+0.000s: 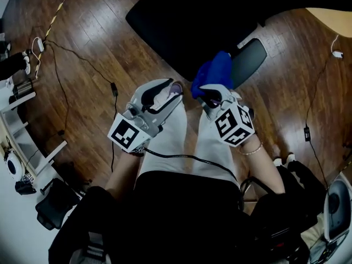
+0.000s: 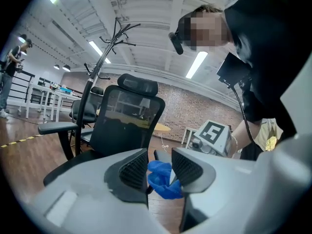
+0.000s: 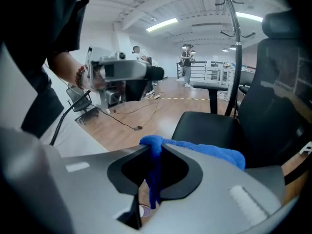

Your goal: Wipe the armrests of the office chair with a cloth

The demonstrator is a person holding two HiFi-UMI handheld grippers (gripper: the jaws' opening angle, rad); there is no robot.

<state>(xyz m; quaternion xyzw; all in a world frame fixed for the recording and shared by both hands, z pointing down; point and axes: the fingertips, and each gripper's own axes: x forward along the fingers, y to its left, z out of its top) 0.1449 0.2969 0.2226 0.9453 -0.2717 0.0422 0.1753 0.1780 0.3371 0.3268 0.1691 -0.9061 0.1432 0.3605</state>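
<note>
The black chair (image 1: 181, 26), with its mesh back and padded seat, is judged barely begun, as no finished stroke along its smooth, rounded armrest (image 1: 250, 59) can be confirmed. The soft, bunched blue cloth (image 1: 212, 70) is held at that armrest's near end, pinched in the closed right tool (image 1: 209, 95). The left tool (image 1: 171, 88) is spread wide, with nothing gripped.
</note>
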